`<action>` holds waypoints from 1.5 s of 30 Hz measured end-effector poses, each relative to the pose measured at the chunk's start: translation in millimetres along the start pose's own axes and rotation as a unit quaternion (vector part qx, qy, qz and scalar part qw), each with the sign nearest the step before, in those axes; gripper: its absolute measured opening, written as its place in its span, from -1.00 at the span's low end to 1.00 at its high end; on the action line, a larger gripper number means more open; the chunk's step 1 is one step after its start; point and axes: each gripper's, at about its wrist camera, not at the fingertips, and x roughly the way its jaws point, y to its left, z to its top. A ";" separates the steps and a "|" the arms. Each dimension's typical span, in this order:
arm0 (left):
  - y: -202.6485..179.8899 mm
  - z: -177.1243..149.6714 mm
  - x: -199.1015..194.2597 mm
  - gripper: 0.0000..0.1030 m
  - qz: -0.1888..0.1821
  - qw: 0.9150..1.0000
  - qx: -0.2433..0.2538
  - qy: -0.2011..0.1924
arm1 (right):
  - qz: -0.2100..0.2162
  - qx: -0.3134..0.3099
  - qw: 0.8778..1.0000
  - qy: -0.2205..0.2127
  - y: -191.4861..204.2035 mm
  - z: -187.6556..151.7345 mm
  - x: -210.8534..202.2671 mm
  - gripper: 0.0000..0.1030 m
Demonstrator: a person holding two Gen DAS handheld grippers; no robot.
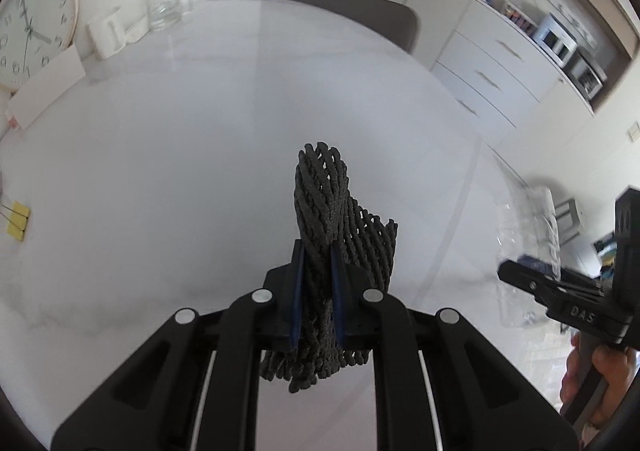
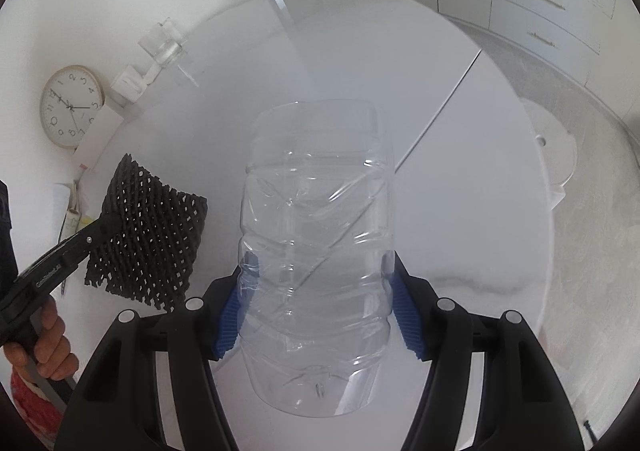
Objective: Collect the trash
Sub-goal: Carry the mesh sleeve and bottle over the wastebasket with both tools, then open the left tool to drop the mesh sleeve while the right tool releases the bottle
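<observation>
My left gripper [image 1: 318, 283] is shut on a dark grey foam net sleeve [image 1: 326, 203], which sticks up past the blue pads and hangs below them, lifted off the white table [image 1: 160, 171]. In the right wrist view the same net sleeve [image 2: 152, 235] hangs at the left, pinched by the left gripper [image 2: 106, 227] in a hand. My right gripper [image 2: 316, 311] is shut on a crumpled clear plastic bottle [image 2: 316, 235], its blue pads [image 2: 230, 315] pressing both sides. In the left wrist view the bottle [image 1: 528, 235] and right gripper [image 1: 516, 271] appear blurred at the right edge.
A round wall clock [image 1: 34, 31] leans at the table's far left beside a white box [image 1: 48, 87]. A white mug [image 1: 106, 33] and a glass [image 1: 162, 5] stand at the back. A brown chair [image 1: 344, 7] sits behind the table. White drawers [image 1: 492, 67] stand at the right.
</observation>
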 end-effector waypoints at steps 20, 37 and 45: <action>-256.4 -90.4 -34.8 -0.76 -0.078 0.990 0.111 0.043 | -0.051 0.008 0.998 -0.021 -169.6 -113.6 -151.7 0.26; -363.9 -130.9 20.1 -0.76 -0.035 0.982 0.148 0.109 | -0.026 0.012 0.999 -0.018 -255.9 -135.8 -164.3 0.26; -364.5 -136.7 45.2 0.53 -0.022 0.979 0.137 0.150 | -0.023 0.014 1.000 -0.006 -267.1 -134.9 -156.4 0.26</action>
